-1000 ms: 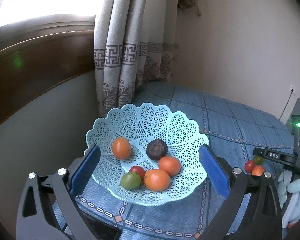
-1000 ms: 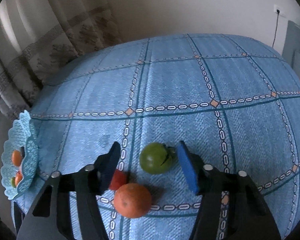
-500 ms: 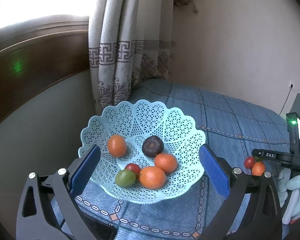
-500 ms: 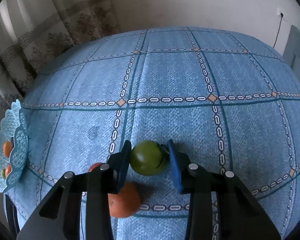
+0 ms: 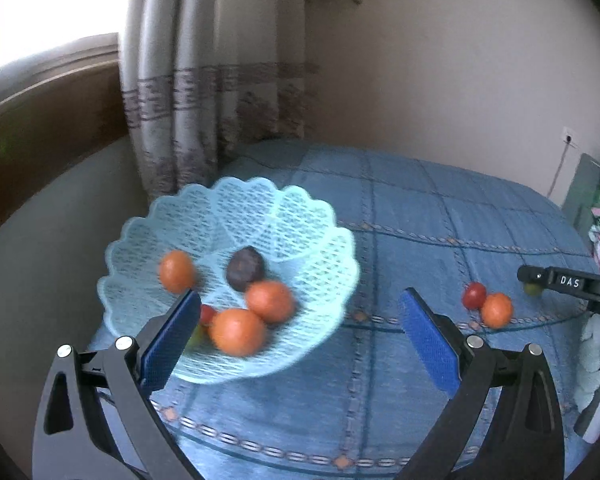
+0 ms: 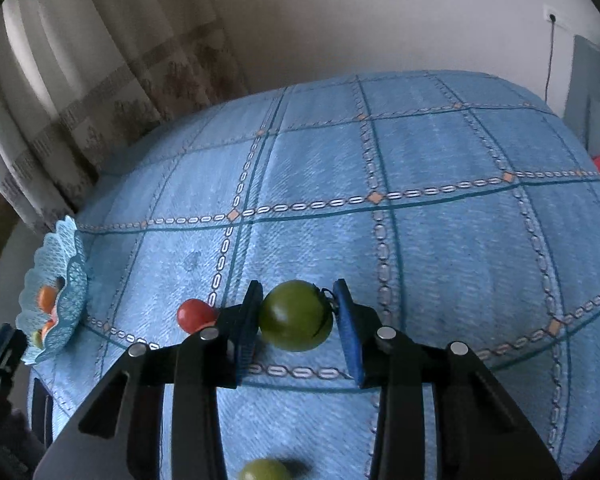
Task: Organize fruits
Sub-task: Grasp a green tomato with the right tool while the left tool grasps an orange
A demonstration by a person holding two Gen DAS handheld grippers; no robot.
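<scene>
A pale blue lattice basket (image 5: 300, 216) sits on the blue tablecloth and holds three oranges (image 5: 269, 301), a dark round fruit (image 5: 245, 268) and a small red tomato (image 5: 208, 314). My left gripper (image 5: 300, 336) hovers open over its near right rim, holding nothing. My right gripper (image 6: 298, 292) is shut on a green tomato (image 6: 296, 316), both blue pads against its sides. A red tomato (image 6: 194, 314) lies just left of the left pad. From the left wrist view, the red tomato (image 5: 475, 295) and an orange (image 5: 496, 310) rest beside the right gripper (image 5: 534, 285).
The basket (image 6: 56, 292) stands at the table's left edge, near a curtain (image 5: 204, 100) and a wall. A blurred green round thing (image 6: 264, 470) shows at the bottom edge below the right gripper. A gloved hand (image 5: 598, 356) holds the right gripper.
My right gripper's pads closed in from a wide gap onto the green tomato. The orange below it has dropped out of that view. The left view swung right and is blurred.
</scene>
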